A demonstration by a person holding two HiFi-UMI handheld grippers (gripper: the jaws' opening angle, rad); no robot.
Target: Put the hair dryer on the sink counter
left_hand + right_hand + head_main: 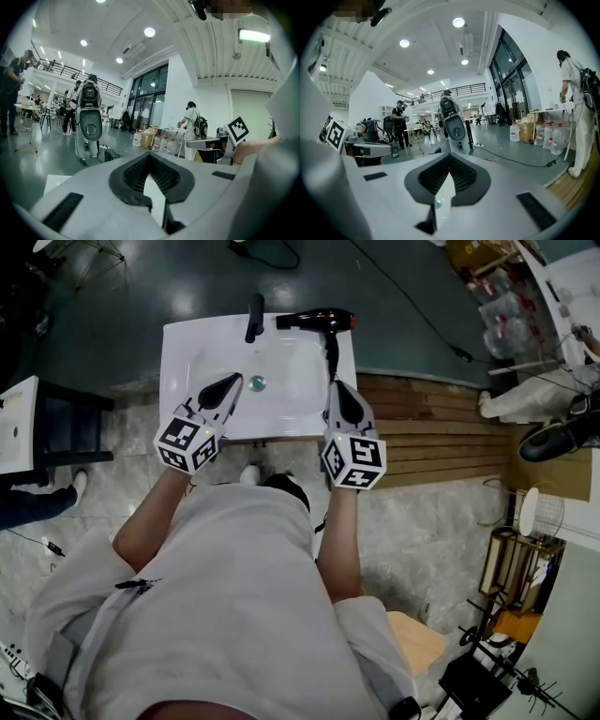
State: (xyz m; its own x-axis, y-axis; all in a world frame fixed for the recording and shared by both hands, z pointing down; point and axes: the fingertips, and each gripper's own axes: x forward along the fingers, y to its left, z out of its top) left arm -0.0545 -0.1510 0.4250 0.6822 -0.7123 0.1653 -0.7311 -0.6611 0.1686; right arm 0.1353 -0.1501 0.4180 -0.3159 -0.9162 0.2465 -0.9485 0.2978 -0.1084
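Head view: saw hair dryer lying on sink counter; left gripper and right gripper pressed together, empty. Judged placement done; next called only for retreat.

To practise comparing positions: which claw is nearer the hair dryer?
The right claw, its tip just short of the hair dryer handle; the left claw points over the basin, farther off.

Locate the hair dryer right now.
Head view: the hair dryer lies on the white sink counter at its far right corner, just right of the black faucet, handle pointing toward the right hand-held gripper.
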